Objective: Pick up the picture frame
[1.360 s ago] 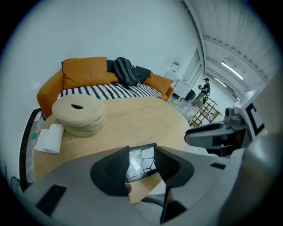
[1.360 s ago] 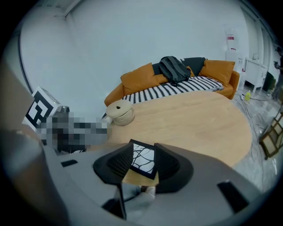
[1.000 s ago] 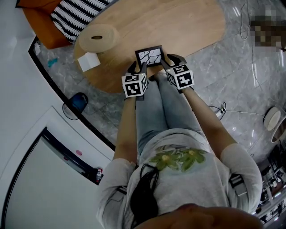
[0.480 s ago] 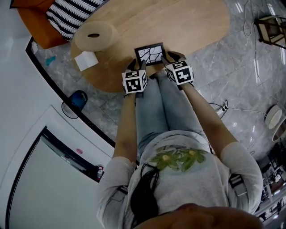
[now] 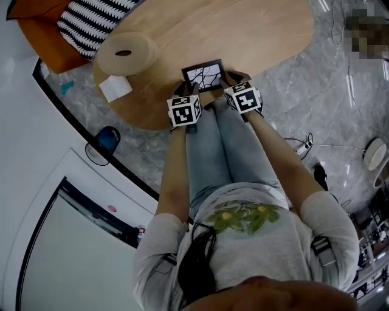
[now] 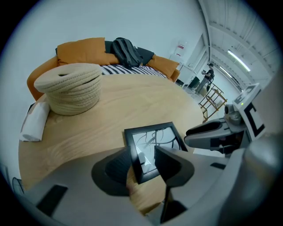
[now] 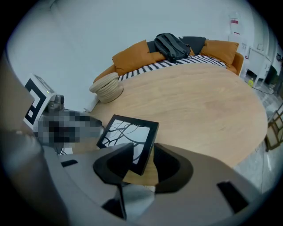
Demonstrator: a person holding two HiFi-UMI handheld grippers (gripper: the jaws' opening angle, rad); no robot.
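A black picture frame (image 5: 203,75) with a branch drawing lies near the front edge of the oval wooden table (image 5: 261,36). My left gripper (image 5: 187,90) holds its near left corner. In the left gripper view the frame's corner (image 6: 148,152) fills the narrow gap between the jaws of the left gripper (image 6: 141,165). My right gripper (image 5: 226,82) is at the near right corner. In the right gripper view the frame's edge (image 7: 148,145) sits between the jaws of the right gripper (image 7: 142,161), which are closed onto it. The right gripper (image 6: 216,132) also shows beside the frame.
A cream woven rope basket (image 5: 124,53) stands at the table's left, with a white folded item (image 5: 115,88) beside it at the edge. An orange sofa with a striped cushion (image 5: 91,18) and a black bag (image 7: 172,44) lies beyond. The person's legs are under the near edge.
Both grippers stay at the frame's near corners. Only the head camera has shifted slightly, so the table sits a little differently in the picture.
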